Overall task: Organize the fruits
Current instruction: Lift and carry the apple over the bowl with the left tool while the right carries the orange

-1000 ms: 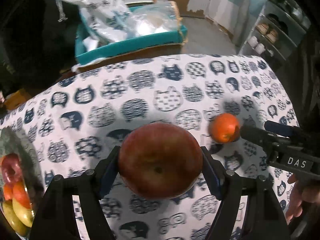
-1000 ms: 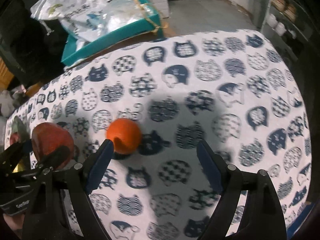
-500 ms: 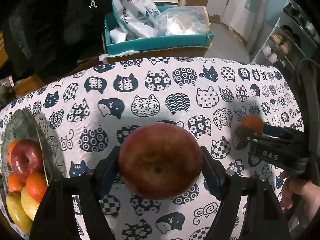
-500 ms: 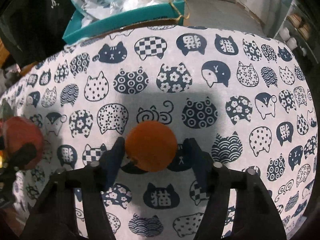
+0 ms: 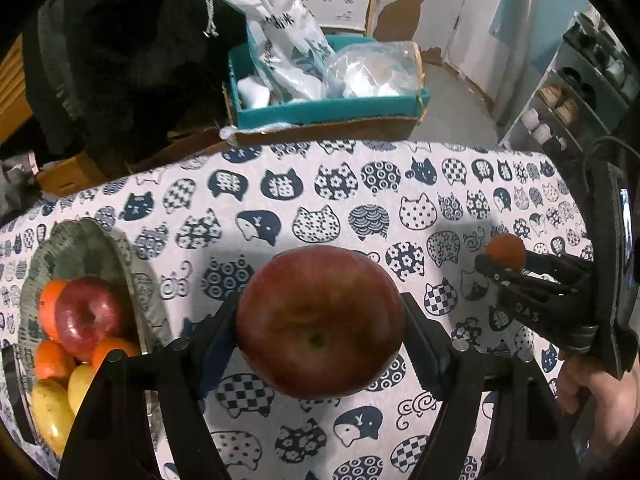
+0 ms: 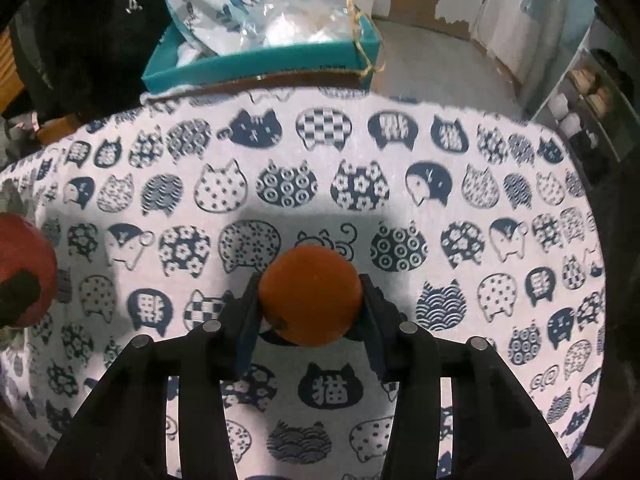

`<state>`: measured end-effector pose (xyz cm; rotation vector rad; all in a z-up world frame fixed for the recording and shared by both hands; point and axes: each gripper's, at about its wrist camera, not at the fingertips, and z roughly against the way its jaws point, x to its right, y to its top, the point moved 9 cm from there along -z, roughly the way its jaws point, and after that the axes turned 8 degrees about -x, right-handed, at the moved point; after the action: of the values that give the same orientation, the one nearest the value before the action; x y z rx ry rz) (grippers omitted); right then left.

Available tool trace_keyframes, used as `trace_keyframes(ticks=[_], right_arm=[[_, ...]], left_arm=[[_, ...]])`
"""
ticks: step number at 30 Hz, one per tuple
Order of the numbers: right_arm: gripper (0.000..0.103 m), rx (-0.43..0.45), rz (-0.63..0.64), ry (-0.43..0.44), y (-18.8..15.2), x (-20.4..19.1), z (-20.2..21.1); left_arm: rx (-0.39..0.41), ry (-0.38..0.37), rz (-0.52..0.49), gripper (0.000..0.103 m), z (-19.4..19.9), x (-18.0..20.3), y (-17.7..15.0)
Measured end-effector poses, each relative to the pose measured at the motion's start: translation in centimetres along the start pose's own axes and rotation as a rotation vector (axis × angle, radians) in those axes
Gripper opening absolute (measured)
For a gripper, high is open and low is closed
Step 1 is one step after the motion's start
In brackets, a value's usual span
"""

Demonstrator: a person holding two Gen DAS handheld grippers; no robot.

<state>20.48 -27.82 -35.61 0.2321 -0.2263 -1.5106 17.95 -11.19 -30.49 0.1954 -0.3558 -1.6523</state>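
Cat-print cloth covers the desk (image 5: 320, 184), and behind its far edge sits a teal box (image 5: 328, 108) stuffed with plastic bags. Seen from the left wrist, the left claw (image 5: 320, 320) is clamped on a large red apple (image 5: 320, 320), pads pressing both flanks, the fruit carried clear above the cloth. Left of that apple, at the desk's edge, stands a grey-green bowl (image 5: 80, 240) already holding a red apple, oranges and yellow fruit. Right of the held apple, the right claw (image 5: 500, 258) reaches in with a small orange (image 5: 506, 250) at its tips, a person's hand (image 5: 592, 392) behind it. From the right wrist, the same claw (image 6: 310, 300) is shut on the orange (image 6: 310, 294), both fingers (image 6: 248, 308) tight against its sides; whether the fruit rests on the cloth or is just clear of it, I cannot tell. The held apple shows at the left border, well left of the orange. Judging by this, both fruits are picked and the carrying step is in hand. Next, each claw would need to travel toward the bowl, apple first since it is nearer, and release low over a free spot so nothing rolls off the pile.
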Motion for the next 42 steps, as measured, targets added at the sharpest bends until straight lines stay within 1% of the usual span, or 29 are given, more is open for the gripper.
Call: trace_keyframes(ticks=[4,11,23,34,42], right_arm=[[0.044,0.04,0.011,-0.003,0.3,-0.4,2.3],[0.044,0.099,0.037,-0.003,1.0,-2.2,6.0],[0.044,0.198,0.084,0.041,1.2,-5.6,12.5],[0.044,0.275,0.157,0.057,1.3,-9.7,17.4],[0.044,0.312,0.219,0.097,1.4,-13.8,19.9]], left_arm=[[0.03,0.007,0.011,0.077,1.7,-1.0,-0.1],[0.071,0.011,0.033,0.077,4.5,-2.6,-0.2],[0.158,0.025,0.059,0.077,10.5,-5.5,-0.8],[0.238,0.039,0.106,0.078,15.5,-9.1,-1.9],[0.271,0.057,0.135,0.078,17.6,-11.5,-2.8]])
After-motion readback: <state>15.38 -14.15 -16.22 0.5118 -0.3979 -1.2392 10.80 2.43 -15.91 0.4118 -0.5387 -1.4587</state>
